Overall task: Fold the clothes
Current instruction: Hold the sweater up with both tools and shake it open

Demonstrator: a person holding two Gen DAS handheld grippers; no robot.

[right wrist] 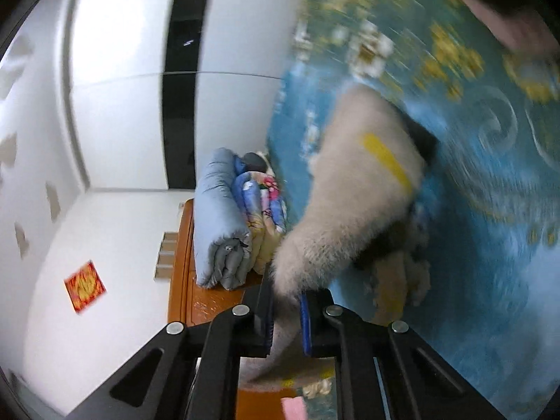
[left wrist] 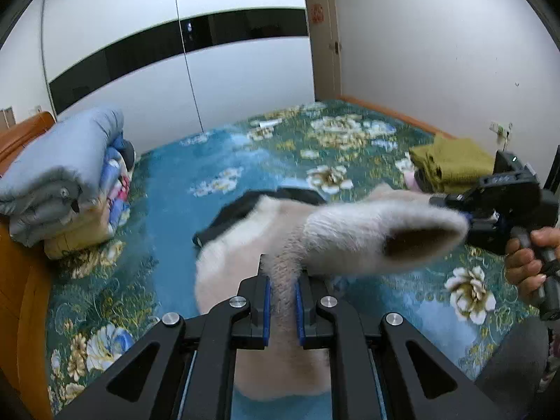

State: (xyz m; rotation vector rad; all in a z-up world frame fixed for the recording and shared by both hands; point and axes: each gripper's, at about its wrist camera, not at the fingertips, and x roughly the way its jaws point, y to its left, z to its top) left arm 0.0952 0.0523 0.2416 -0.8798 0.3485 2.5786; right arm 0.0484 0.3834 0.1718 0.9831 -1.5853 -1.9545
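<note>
A fluffy cream garment [left wrist: 259, 231] with black trim [left wrist: 231, 211] hangs over the flowered blue bedspread [left wrist: 196, 161]. My left gripper [left wrist: 282, 280] is shut on a fold of it near the front. My right gripper [left wrist: 465, 215] shows at the right in the left wrist view, held by a hand, shut on the garment's sleeve end. In the right wrist view the right gripper [right wrist: 286, 301] pinches the cream garment [right wrist: 353, 189], which bears a yellow strip [right wrist: 385, 159]. That view is tilted and blurred.
A rolled grey-blue quilt stack [left wrist: 59, 178] lies at the bed's left by the wooden headboard [left wrist: 21, 280]. Folded olive clothes [left wrist: 451, 161] sit at the right edge. A white wardrobe [left wrist: 175, 70] with a black band stands behind.
</note>
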